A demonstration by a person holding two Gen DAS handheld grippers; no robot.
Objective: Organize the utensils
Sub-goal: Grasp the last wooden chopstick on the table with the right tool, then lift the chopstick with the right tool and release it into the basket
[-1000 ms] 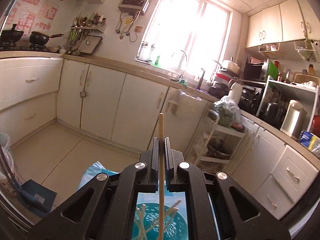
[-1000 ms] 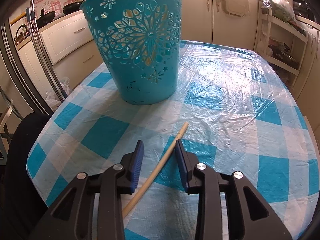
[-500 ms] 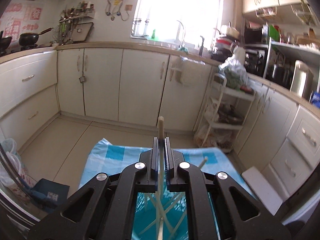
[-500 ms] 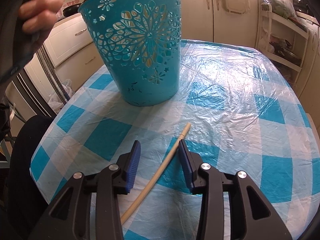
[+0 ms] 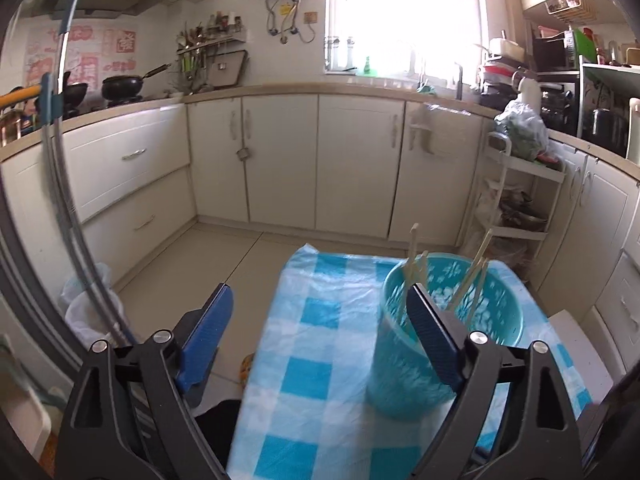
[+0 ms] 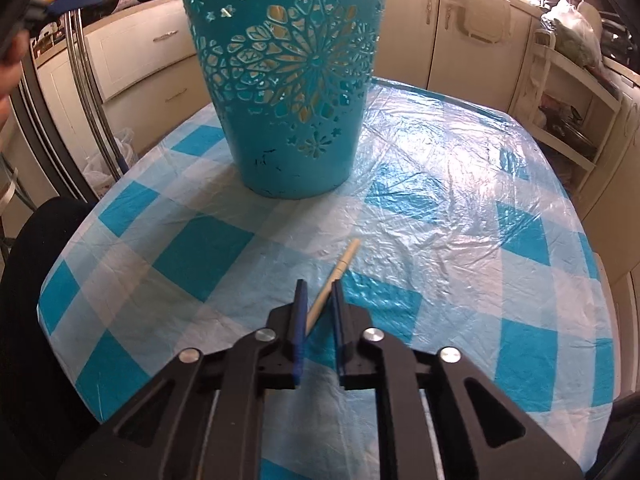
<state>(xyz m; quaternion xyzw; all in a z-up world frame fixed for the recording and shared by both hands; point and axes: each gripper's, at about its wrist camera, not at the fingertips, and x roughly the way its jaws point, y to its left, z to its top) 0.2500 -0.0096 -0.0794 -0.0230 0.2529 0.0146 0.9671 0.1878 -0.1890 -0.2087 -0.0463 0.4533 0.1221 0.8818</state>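
A teal cut-out basket [image 5: 404,368] [image 6: 288,80] stands upright on the blue-checked table [image 5: 320,340] [image 6: 440,160]. Several pale chopsticks [image 5: 476,272] lean inside it. My left gripper [image 5: 320,292] hangs above the table's left side, left of the basket, with its jaws opening wide and nothing between them. One more chopstick [image 6: 344,260] lies on the cloth in front of the basket. My right gripper [image 6: 319,286] points down at it. Its jaws are closing, and the stick runs slantwise across the narrow gap, touching both pads.
Cream cabinets [image 5: 280,160] line the far walls. A white rack [image 5: 516,200] stands beyond the table's far right corner, and metal tubes [image 6: 80,80] stand left of the table. A dark seat [image 6: 36,240] sits at the table's near left edge. A hand [image 6: 6,68] shows at the top left.
The left gripper let go of its chopstick over the basket, spread wide, then dropped and swung left. The right jaws closed in around the chopstick on the table.
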